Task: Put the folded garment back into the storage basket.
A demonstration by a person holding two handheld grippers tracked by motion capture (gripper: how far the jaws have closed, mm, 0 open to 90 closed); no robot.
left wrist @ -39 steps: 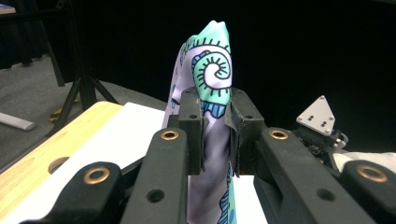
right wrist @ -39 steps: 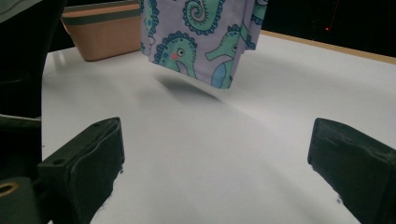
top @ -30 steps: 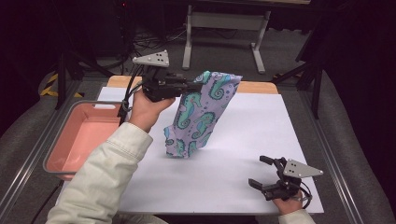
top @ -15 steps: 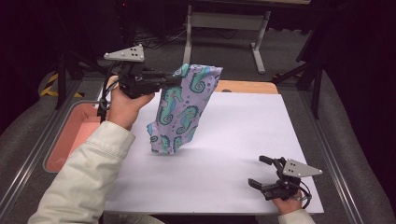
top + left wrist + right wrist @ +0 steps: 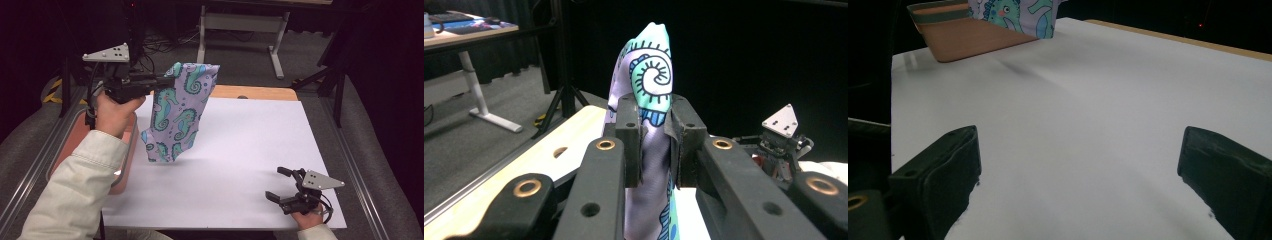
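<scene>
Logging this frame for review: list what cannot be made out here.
- Inside of the salmon-pink plastic tray: high view, hidden by the person's cream sleeve and hand.
- Pinched part of the lilac seahorse-print cloth: left gripper view, hidden between the left gripper's shut jaws.
- Cloth's upper part: right gripper view, cut off by the top edge.
- Right gripper, open: its hand is cut off by the high view's bottom edge.
</scene>
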